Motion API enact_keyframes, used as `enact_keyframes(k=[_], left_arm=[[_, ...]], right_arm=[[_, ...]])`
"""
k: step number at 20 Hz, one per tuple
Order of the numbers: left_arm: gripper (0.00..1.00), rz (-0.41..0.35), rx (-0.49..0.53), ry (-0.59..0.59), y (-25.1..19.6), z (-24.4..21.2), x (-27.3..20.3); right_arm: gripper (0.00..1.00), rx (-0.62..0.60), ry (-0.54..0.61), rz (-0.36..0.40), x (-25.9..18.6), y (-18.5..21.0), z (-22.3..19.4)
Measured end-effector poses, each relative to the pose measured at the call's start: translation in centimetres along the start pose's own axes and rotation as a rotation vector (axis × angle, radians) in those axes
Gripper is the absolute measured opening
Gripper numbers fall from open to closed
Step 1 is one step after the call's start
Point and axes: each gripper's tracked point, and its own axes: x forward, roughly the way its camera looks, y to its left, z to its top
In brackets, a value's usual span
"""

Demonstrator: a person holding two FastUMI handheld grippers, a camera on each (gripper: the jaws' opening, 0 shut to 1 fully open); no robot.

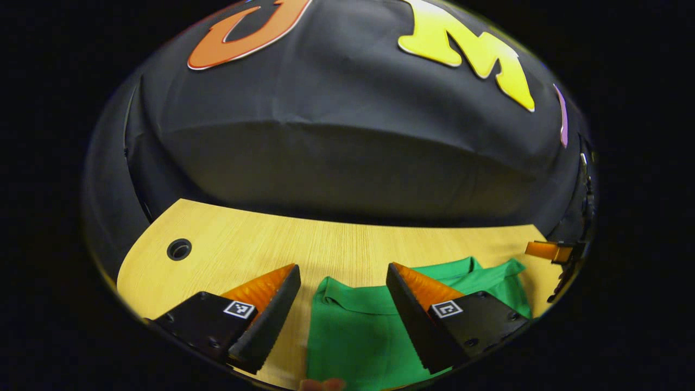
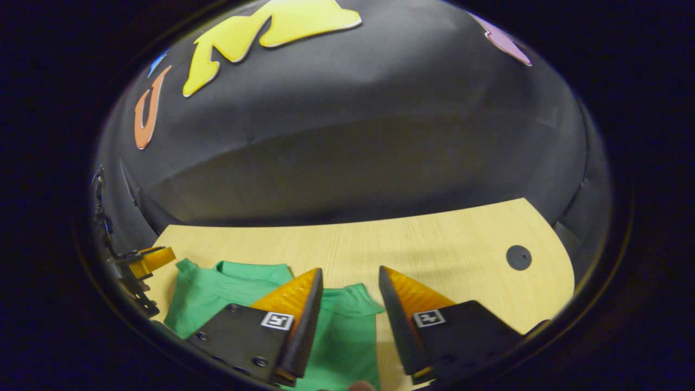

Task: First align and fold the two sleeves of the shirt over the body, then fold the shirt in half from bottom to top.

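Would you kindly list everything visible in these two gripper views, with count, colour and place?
shirt: one, green, flat on the table's near side, collar toward the wall, below both grippers.
table: one, light wood, running to the wall.
cable hole: one, dark, open, far-left table corner in the left gripper view.
cable cap: one, dark, far-right table corner in the right gripper view.
booth wall: one, black cloth, behind the table.
left gripper: one, open, above the shirt's left shoulder.
right gripper: one, open, above the shirt's right shoulder.
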Motion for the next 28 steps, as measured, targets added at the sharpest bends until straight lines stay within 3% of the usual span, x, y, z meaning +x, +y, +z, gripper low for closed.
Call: enact_keyframes(k=[3,5,7,8,13,14,16,18,20,28], left_arm=[[1.0,0.0,-0.033,-0.061,-0.1,3.1,-3.9],[1.0,0.0,-0.025,-0.119,-0.3,5.5,-6.9],[1.0,-0.009,-0.01,-0.167,-1.0,7.7,-10.6],[1.0,-0.016,-0.008,-0.188,-1.5,8.8,-12.6],[0.98,0.011,0.027,-0.35,-2.5,12.8,-24.9],[0.98,0.025,0.024,-0.375,-2.6,12.8,-27.4],[0.98,0.035,-0.003,-0.403,-3.4,11.8,-31.5],[0.98,0.033,-0.001,-0.424,-4.4,10.4,-34.3],[0.98,0.021,0.026,-0.434,-5.6,8.9,-36.4],[0.98,-0.086,0.14,-0.457,-11.2,4.8,-41.9]], right_arm=[[0.82,-0.045,-0.086,-0.005,-4.6,1.5,2.5],[0.79,-0.076,-0.155,-0.007,-8.2,2.6,4.6],[0.87,-0.1,-0.219,-0.01,-12.3,3.8,6.2],[0.84,-0.108,-0.248,-0.012,-14.4,4.3,6.8],[0.9,-0.129,-0.354,-0.026,-25.2,6.0,7.6],[0.94,-0.155,-0.384,-0.026,-28.7,6.7,7.4],[0.88,-0.171,-0.426,-0.028,-33.1,7.7,6.4],[0.95,-0.182,-0.462,-0.04,-36.7,8.4,5.3],[0.95,-0.187,-0.484,-0.048,-39.5,9.4,3.9],[0.95,-0.102,-0.503,-0.109,-45.8,8.4,-1.1]])
